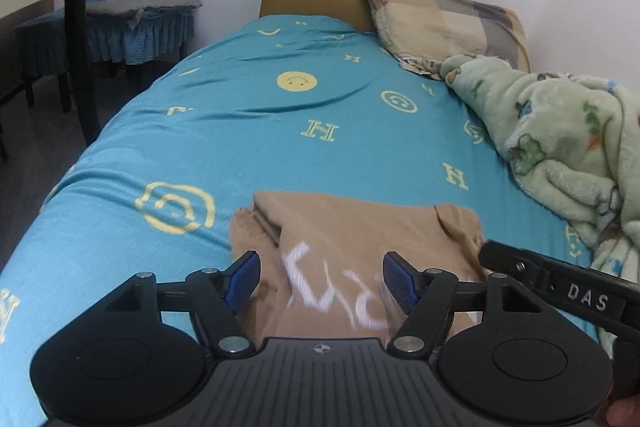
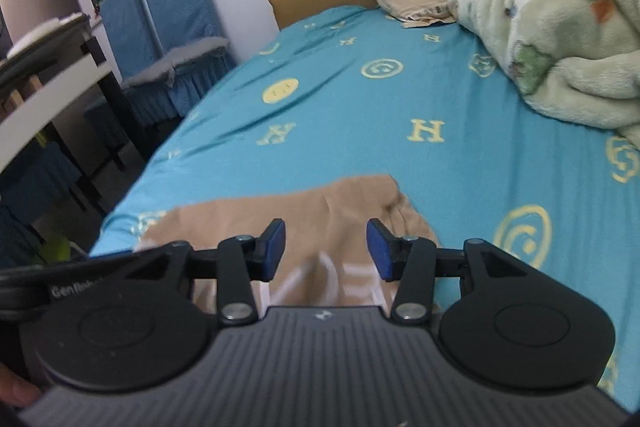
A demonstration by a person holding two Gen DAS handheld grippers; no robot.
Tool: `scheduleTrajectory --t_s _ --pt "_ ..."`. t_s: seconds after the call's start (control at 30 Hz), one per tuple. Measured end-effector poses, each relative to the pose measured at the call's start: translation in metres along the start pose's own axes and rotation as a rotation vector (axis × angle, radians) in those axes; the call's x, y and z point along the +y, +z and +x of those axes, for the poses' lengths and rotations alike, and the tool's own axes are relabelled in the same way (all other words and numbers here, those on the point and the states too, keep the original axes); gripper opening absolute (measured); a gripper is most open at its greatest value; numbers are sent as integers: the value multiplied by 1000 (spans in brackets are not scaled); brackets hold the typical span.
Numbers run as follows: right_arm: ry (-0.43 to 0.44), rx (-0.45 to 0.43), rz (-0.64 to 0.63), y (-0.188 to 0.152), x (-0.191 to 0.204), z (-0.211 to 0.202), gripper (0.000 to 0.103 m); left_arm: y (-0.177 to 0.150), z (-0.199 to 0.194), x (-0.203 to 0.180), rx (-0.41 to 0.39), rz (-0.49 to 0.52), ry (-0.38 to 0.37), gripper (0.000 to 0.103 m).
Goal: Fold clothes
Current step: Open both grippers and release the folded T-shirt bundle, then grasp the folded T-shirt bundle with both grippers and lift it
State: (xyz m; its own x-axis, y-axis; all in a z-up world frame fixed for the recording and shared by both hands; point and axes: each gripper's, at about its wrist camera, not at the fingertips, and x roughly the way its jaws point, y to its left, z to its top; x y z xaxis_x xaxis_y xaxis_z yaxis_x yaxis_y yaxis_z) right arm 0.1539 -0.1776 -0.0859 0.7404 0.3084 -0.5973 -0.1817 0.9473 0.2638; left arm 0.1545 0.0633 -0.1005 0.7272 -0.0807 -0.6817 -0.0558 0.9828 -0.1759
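Presently: tan garment [image 1: 360, 227], partly folded on teal bedsheet [image 1: 280, 131]; left gripper [image 1: 320, 277] and right gripper [image 2: 326, 251] both agape, holding nothing; risk: loose top layer may slide askew when regrasped, rumpling the fold.

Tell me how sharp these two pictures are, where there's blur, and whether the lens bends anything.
Left wrist view: the bed sheet is fairly sharp, but the white print on the tan garment smears; fisheye bows the bed edges. Right wrist view: softer overall, the tan garment and its lettering blurred, the green blanket hazy. Lighting is even, no glare.
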Motion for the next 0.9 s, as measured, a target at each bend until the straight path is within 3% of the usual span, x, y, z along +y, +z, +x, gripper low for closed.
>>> scheduleTrajectory --t_s 0.1,0.27,0.5,0.6,0.73,0.8,0.9 --pt "-27 76 -18 -15 0 2 49 -11 0 -1 51 -1 37 70" --pt "-49 83 -80 -30 7 5 49 -20 -15 4 63 -61 40 70" --pt "-38 86 -27 -32 2 -3 49 -43 -66 25 76 -324 -139 74" --pt "-39 87 -20 -32 2 -4 49 -53 -56 36 155 -452 -213 74" --pt "-38 89 -11 -32 2 -4 48 -63 -26 52 228 -618 -228 74" --pt "-36 90 -1 -31 0 -4 48 -65 -7 61 240 -706 -226 72" --pt "-31 87 12 -32 -1 -3 48 -68 5 68 189 -793 -234 75"
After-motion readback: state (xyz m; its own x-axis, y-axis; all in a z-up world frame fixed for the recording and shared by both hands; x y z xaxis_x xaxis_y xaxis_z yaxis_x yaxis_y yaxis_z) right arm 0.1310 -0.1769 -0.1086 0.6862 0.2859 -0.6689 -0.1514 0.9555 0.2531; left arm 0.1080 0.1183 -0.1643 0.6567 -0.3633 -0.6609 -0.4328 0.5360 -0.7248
